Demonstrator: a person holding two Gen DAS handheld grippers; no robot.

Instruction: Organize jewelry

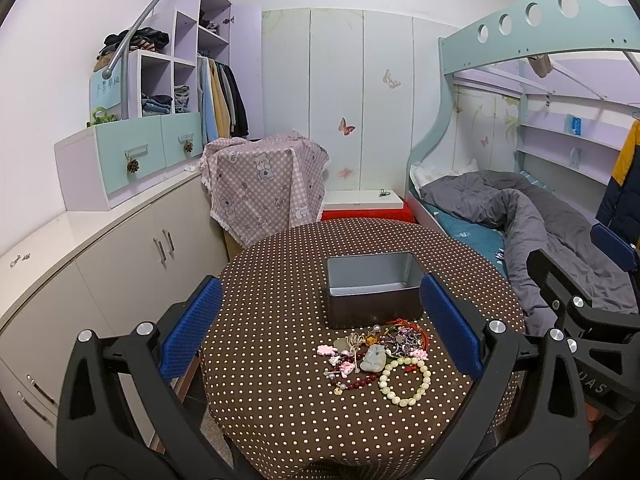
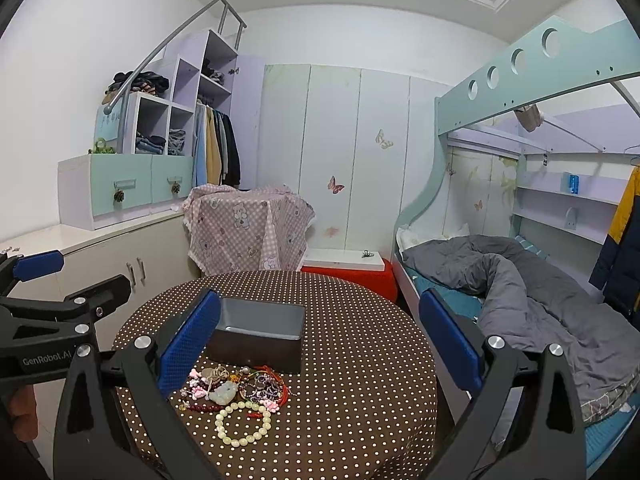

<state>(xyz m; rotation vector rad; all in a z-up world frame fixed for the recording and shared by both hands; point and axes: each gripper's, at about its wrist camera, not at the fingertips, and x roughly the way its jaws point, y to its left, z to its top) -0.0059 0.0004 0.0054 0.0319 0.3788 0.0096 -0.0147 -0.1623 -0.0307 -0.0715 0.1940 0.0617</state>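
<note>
Left wrist view shows the left gripper point(image 1: 320, 320) with its blue-padded jaws spread wide and gripping nothing, held above a round desk under a brown, white-dotted cloth point(image 1: 280, 412). A rectangular metal tin with a grey inside point(image 1: 370, 289) stands open near the middle of the desk. Just in front of it lies a tangled heap of jewelry point(image 1: 376, 354): a pale green bead bracelet point(image 1: 404, 382), a pale jade-like pendant point(image 1: 374, 358), a dark red bead strand point(image 1: 360, 382) and small pink charms point(image 1: 326, 350). The heap almost touches the tin's near wall. Right wrist view has the right gripper point(image 2: 320, 344) likewise spread and bare, with the heap low left between its pads. A grey quilt point(image 1: 532, 216) lies rumpled on the bunk bed to the right.
</note>
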